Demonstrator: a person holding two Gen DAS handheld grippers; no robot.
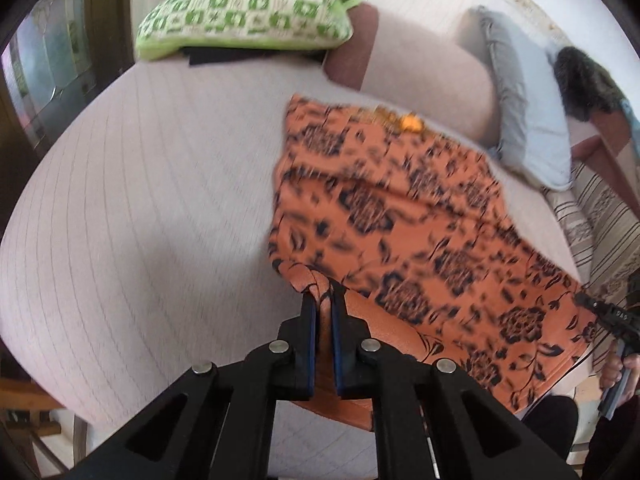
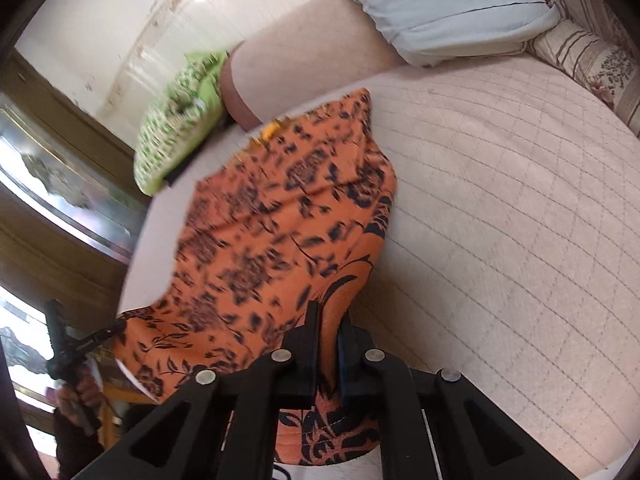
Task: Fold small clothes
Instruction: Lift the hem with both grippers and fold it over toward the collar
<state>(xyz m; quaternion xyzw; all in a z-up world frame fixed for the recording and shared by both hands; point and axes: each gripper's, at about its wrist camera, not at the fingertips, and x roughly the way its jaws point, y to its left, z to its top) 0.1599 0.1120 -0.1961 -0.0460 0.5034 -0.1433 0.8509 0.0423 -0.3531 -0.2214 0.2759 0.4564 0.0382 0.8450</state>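
An orange garment with a black floral print (image 1: 420,216) lies partly spread on a pale quilted bed (image 1: 140,200). My left gripper (image 1: 323,300) is shut on its near left corner, with a bunch of cloth between the fingers. The right gripper shows at the far right of this view (image 1: 612,316), holding the other near corner. In the right wrist view the garment (image 2: 272,232) stretches away from my right gripper (image 2: 329,316), which is shut on its near edge. The left gripper (image 2: 116,326) shows at lower left there, holding a corner. Both views are blurred by motion.
A green and white patterned cushion (image 1: 244,8) lies at the far end of the bed (image 2: 500,220). A pale blue pillow (image 1: 528,120) and a striped cushion (image 1: 600,216) lie along the right side. A brown wooden frame with glass (image 2: 60,184) stands beside the bed.
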